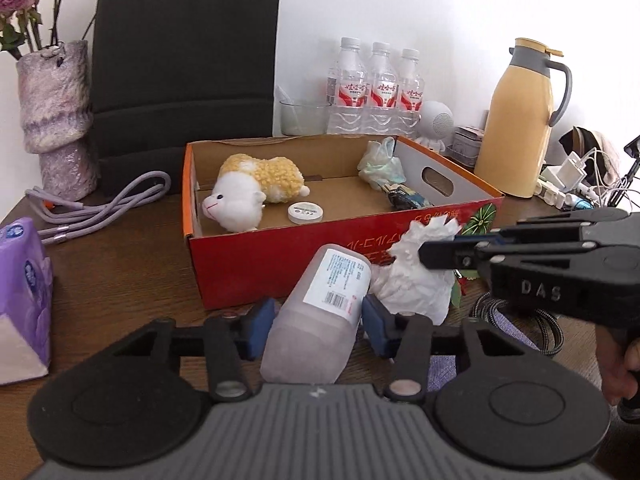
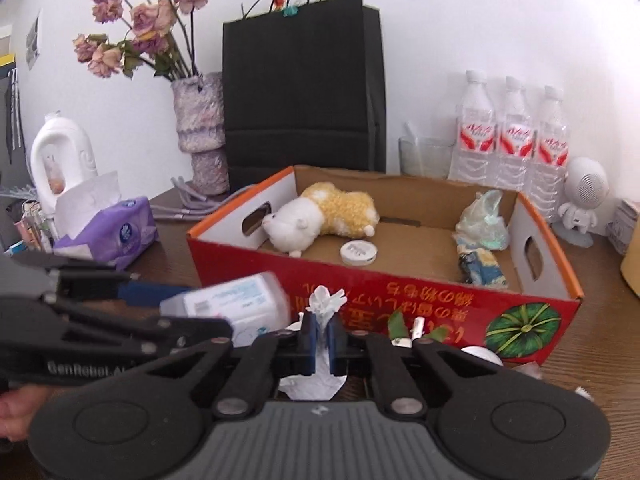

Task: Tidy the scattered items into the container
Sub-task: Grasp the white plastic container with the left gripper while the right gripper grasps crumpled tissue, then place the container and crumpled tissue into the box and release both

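The left tool point(image 1: 318, 322) is clamped on one pale bottle point(image 1: 320, 312) and the right tool point(image 2: 322, 340) on one crumpled tissue point(image 2: 320, 384) — both just in front of the red box point(image 2: 440, 308) on the bench point(image 1: 120, 272), which holds one plush toy point(image 2: 320, 216) and one round tin point(image 2: 359, 253).

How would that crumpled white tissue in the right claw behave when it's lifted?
The crumpled tissue probably weighs almost nothing. The right claw has squeezed it to a thin strip, so it likely squashes rather than resists. Its loose ends stick out above and below the pads, so they may flop or tear.
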Available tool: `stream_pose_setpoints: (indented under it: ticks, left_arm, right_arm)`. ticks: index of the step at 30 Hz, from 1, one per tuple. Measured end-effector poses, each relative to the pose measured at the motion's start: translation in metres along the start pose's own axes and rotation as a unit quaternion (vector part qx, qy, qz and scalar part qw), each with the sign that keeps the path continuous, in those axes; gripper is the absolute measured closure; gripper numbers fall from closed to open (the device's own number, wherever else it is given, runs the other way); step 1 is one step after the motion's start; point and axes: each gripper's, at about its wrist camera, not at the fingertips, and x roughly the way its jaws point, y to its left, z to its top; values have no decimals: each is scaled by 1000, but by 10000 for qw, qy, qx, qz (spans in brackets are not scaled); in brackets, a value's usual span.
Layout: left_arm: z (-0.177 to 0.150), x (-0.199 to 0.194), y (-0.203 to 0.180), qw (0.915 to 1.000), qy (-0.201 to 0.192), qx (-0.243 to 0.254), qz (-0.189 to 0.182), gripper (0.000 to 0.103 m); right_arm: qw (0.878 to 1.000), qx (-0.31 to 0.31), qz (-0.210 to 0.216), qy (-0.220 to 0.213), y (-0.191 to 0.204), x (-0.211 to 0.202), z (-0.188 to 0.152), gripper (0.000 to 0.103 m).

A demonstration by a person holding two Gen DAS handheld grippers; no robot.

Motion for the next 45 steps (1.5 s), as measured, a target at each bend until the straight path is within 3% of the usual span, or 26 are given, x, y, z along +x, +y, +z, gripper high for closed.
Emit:
stream_pose_setpoints:
  ticks: [3, 10, 17, 21, 25, 29, 37, 41, 45]
  left_arm:
    - [-2, -24, 0, 9993, -105, -349, 118, 57]
    - [-21, -131, -25, 9880, -1135, -919, 507, 61]
    - [-72, -182, -53, 9831, -1123, -1098, 935, 61]
    - [-94, -182, -73, 9860, -957, -842, 1072, 61]
    - [-113, -176, -88, 9891, -783, -624, 1083, 61]
    - [-121, -171, -98, 9913, -672, -215, 1114, 60]
    - [-123, -145, -90, 9937, -160, -109, 1107, 57]
    - [-117, -147, -84, 9946, -240, -383, 931, 60]
    - [-77, -149, -78, 9943, -643, -439, 727, 60]
  right_arm:
    - [9997, 44, -113, -227, -2, -28, 7, 99]
    - [9967, 33, -449, -675, -7, -114, 1, 99]
    - [9968, 331, -512, -526, -1, -169, -61, 99]
    - [9958, 752, -396, -350, -3, -182, -88, 99]
    - [9972, 579, -458, -87, 2, -182, -107, 98]
    - [9971, 658, -372, -44, -2, -184, -113, 98]
    - [9977, 633, -244, 58, -1, -174, -113, 98]
    - [9978, 623, -226, -2, -3, -174, -111, 98]
    - [9966, 764, -153, -280, -17, -177, -84, 99]
